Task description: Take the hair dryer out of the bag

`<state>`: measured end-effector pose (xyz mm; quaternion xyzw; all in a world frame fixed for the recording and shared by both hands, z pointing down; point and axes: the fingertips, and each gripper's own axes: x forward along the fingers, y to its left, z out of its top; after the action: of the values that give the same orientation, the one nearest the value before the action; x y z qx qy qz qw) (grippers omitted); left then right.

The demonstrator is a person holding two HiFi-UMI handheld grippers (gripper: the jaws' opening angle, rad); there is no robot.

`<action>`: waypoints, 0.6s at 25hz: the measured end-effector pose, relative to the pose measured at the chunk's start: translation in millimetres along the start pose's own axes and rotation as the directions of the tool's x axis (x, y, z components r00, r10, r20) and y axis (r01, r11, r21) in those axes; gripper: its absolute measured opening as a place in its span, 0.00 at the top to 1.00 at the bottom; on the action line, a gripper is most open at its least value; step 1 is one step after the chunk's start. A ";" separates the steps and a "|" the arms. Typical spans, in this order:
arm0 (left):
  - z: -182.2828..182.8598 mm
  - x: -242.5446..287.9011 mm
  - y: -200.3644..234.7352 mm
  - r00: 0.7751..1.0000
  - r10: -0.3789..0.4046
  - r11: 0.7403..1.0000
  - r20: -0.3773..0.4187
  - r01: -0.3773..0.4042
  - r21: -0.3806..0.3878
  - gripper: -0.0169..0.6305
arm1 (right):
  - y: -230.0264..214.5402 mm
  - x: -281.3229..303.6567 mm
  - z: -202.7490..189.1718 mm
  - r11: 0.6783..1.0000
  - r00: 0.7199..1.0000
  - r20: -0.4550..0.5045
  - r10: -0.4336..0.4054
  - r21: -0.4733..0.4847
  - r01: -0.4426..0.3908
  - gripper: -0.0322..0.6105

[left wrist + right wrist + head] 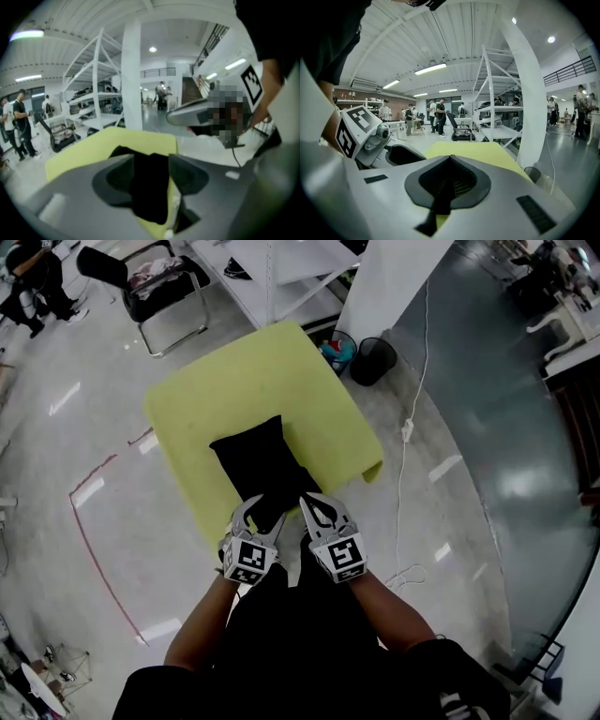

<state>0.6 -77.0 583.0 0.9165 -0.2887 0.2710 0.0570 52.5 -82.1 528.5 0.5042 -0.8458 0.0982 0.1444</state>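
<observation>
A black bag [258, 465] lies on a yellow table [234, 381], its near end toward me. No hair dryer shows; the bag is closed around whatever it holds. My left gripper [262, 512] is at the bag's near end with its jaws apart. In the left gripper view the black bag [150, 187] fills the gap between the jaws of the left gripper [150, 161], and the pads do not press on it. My right gripper [307, 499] sits just right of the bag's end, shut and holding nothing. In the right gripper view the right gripper [450, 157] points over the yellow table [473, 150].
A black folding chair [164, 287] stands beyond the table at the left. A black bin [375, 360] and a white rack [272, 268] are behind it. A white cable [408, 427] trails over the floor at the right. Several people stand in the background.
</observation>
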 end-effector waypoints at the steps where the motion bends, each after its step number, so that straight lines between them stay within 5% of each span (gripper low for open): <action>1: -11.2 7.8 -1.9 0.999 -0.002 1.000 -0.038 0.003 0.018 0.58 | -0.4 4.4 -5.2 1.000 1.000 -0.007 0.005 0.007 -0.005 0.94; 6: -58.3 45.9 -9.1 0.976 0.023 0.984 -0.218 0.017 0.176 0.50 | -8.5 11.1 -23.0 0.999 0.999 -0.031 0.016 0.030 -0.015 0.94; 15: -81.7 79.0 -11.2 0.947 0.079 0.964 -0.312 0.007 0.265 0.63 | -27.7 4.0 -60.7 0.998 0.995 -0.095 0.025 0.057 -0.020 0.94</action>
<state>23.1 -85.8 694.6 0.8543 -0.2541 0.4529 -0.0237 83.9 -79.6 587.4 0.4931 -0.8404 0.1477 0.1695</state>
